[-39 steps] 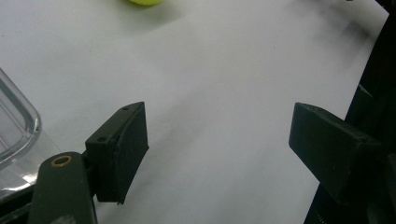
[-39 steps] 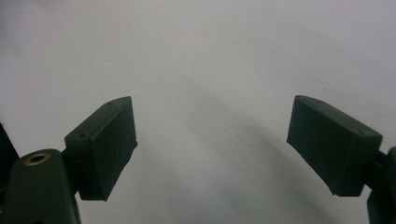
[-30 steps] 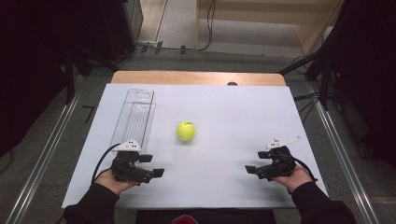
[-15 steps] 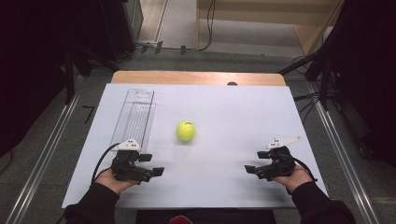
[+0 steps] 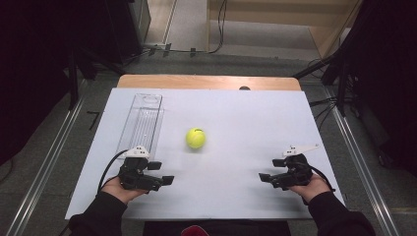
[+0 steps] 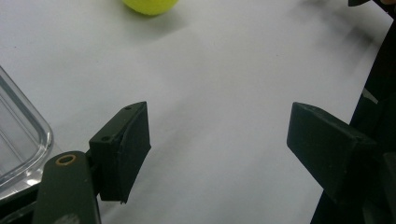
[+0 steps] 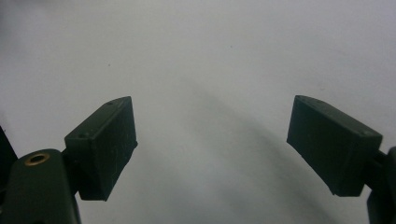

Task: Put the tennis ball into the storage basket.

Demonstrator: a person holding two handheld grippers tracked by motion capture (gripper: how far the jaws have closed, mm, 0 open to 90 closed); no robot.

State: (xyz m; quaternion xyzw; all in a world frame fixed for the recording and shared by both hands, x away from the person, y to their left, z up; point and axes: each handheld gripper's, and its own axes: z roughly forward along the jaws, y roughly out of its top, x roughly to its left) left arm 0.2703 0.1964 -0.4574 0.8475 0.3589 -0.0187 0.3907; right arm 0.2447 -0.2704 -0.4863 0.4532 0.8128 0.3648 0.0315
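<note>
A yellow-green tennis ball (image 5: 195, 138) is seen resting on the white table cover (image 5: 246, 118), roughly midway across its width and free of any contact. Beside it, toward the left edge of the cover, a clear plastic tray (image 5: 143, 121) is laid lengthwise, with its near end just beyond the left gripper.

The left gripper (image 5: 167, 180) is held low over the near left part of the cover, pointed toward the right. The ball is placed ahead of it and off to one side, near but apart, on the farther side of its jaws. In the left gripper view the ball (image 6: 150, 5) is cut by the top edge, well beyond the fingertips, and a rounded corner of the tray (image 6: 28, 140) is seen at the lower left, just beside the left jaw. The jaws of the left gripper (image 6: 217, 140) are spread, with bare cover between them; they have just been closing a little, and nothing is caught between them.

The right gripper (image 5: 263, 177) is held over the near right part of the cover, pointed toward the left, so that the two grippers are faced toward each other. The ball is set well apart from it, farther up the table and to its left. In the right gripper view the jaws of the right gripper (image 7: 212, 135) are spread wide, and plain white cover lies between and beyond them.
</note>
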